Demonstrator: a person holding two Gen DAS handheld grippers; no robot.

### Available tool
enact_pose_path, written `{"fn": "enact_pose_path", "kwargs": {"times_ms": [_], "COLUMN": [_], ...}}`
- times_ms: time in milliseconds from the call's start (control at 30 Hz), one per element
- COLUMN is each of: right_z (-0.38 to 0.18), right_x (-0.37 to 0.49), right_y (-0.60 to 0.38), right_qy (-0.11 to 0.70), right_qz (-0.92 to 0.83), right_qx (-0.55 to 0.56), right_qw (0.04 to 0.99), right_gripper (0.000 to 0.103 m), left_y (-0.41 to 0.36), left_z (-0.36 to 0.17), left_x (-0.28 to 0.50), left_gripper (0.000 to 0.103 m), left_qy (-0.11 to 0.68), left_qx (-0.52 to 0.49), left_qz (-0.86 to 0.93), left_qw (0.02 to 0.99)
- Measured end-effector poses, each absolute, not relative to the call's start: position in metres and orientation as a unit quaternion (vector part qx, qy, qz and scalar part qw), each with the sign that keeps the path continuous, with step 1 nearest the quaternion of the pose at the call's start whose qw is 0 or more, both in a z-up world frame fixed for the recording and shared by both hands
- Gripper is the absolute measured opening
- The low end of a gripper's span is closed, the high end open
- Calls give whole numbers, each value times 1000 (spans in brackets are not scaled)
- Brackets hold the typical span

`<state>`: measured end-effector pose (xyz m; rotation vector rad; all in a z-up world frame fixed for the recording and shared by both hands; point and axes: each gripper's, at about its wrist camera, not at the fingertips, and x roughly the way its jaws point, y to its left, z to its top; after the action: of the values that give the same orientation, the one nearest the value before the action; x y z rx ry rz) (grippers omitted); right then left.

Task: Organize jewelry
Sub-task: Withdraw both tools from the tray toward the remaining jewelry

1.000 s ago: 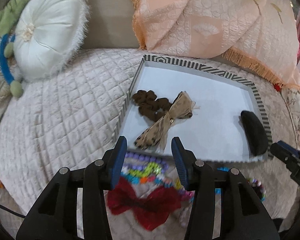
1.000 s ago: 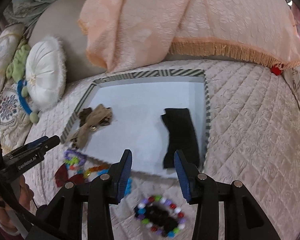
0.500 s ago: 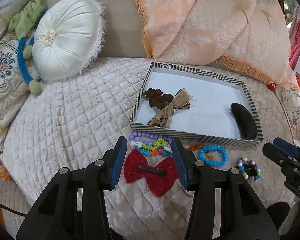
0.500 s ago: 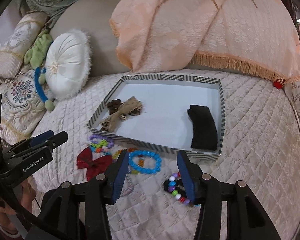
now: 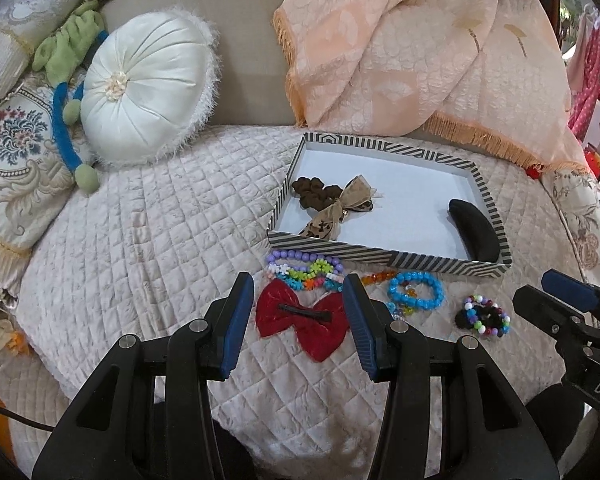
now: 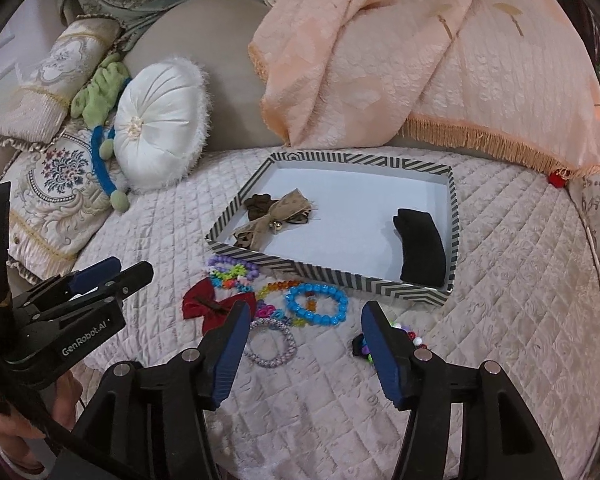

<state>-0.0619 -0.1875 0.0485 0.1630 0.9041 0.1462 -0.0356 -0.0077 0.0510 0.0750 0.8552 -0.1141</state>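
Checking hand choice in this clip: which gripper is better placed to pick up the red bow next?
Left. The left gripper is open with the red bow lying between its fingers. The right gripper, also open, sits nearer the blue bracelet.

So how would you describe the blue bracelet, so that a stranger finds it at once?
Find the striped tray on the quilted bed. Just in front of its near wall lies the blue bracelet, right of the red bow. It alone is one solid colour, sky blue.
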Motion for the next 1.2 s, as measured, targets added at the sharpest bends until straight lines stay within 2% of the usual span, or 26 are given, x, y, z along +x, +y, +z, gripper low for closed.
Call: {"fn": "enact_pose_path", "kwargs": {"times_ms": [700, 1033, 1100, 1200], "right_z": [55, 37, 28, 13], "right_x": [-78, -74, -71, -67], "right_y": [-181, -194, -197, -201], "right_qy": [431, 454, 462, 475], "right_qz": [70, 66, 69, 74], "right_qx": [74, 84, 92, 97], "right_qw": [897, 885, 879, 871], "right_gripper": [60, 61, 61, 61], "left_y": [-8, 24, 30, 39], "left_z": [52, 37, 30, 16], "left_x": [-52, -33, -27, -15], "left_gripper": [46, 46, 55, 60], "left_qy": [413, 472, 485, 513], "left_qx": [36, -47, -64, -97], "left_qz": [-52, -76, -80, -88], "left_qw": [909, 877, 869, 848]}}
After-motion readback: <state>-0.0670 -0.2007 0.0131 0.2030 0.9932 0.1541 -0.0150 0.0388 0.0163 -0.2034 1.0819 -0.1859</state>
